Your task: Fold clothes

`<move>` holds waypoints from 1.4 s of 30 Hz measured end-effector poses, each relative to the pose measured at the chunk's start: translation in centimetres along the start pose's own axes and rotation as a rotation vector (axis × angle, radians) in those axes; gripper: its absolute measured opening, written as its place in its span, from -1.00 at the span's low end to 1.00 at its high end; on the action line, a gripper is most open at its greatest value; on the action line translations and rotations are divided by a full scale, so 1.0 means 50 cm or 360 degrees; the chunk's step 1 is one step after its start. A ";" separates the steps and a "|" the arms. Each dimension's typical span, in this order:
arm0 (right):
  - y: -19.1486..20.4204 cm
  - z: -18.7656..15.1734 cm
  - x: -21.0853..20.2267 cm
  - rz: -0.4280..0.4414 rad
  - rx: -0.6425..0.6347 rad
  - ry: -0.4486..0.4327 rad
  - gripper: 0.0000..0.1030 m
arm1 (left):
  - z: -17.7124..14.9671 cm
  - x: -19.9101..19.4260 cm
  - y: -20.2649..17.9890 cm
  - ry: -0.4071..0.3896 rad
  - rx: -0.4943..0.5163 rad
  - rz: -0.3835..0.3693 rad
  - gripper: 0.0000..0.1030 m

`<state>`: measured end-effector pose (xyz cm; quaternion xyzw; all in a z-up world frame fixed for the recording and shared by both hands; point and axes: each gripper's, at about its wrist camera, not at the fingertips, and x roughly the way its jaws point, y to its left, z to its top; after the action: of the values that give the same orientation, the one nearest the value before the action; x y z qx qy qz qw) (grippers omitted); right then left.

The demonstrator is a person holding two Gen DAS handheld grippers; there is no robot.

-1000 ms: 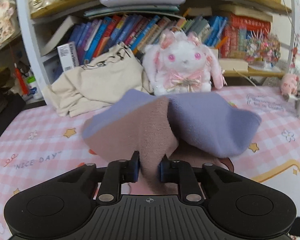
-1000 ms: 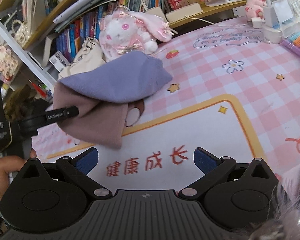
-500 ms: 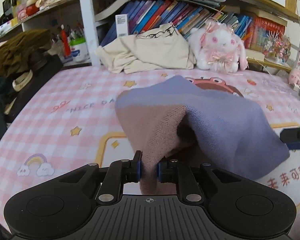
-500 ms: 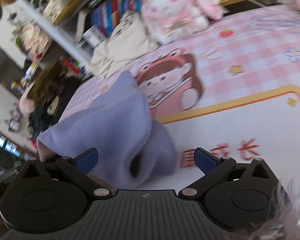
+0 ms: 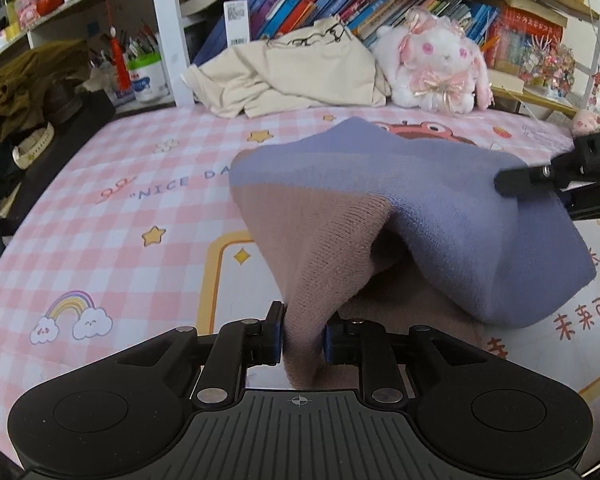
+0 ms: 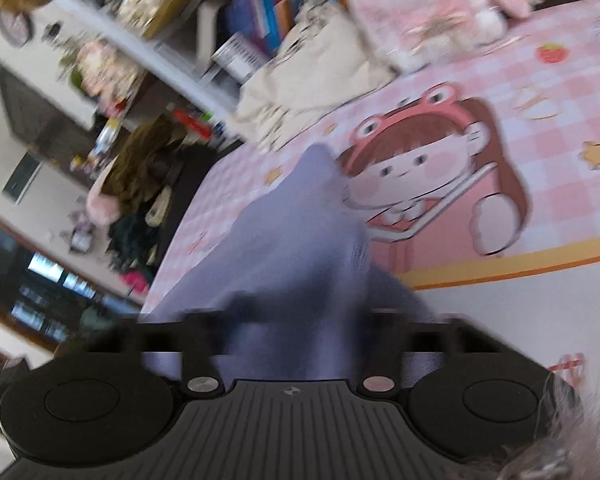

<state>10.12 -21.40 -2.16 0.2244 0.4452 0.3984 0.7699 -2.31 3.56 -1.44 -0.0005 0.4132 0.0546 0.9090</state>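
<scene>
We hold the sock (image 5: 440, 216) above the pink checked mat (image 5: 112, 216), between our two grippers. Our left gripper (image 5: 302, 338) pinches its brown cuff, jaws easing apart; our right gripper (image 6: 296, 320) is closing onto the purple toe end. The sock's long axis runs from one gripper to the other, both equally near it.

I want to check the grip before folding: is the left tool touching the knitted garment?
Touching. In the left wrist view, a bunched pink fold of the knitted garment fills the space between the left tool's blue pads, with no gap visible, though its jaws are opening.
</scene>
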 end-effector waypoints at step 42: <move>0.149 -0.051 0.033 0.0067 -0.0180 0.0325 0.22 | 0.077 -0.032 0.062 -0.0348 -0.0131 -0.0229 0.44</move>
<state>5.30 -15.74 0.93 0.1481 0.4933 0.4598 0.7234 -0.77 6.64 2.42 -0.0615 0.3080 0.0059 0.9494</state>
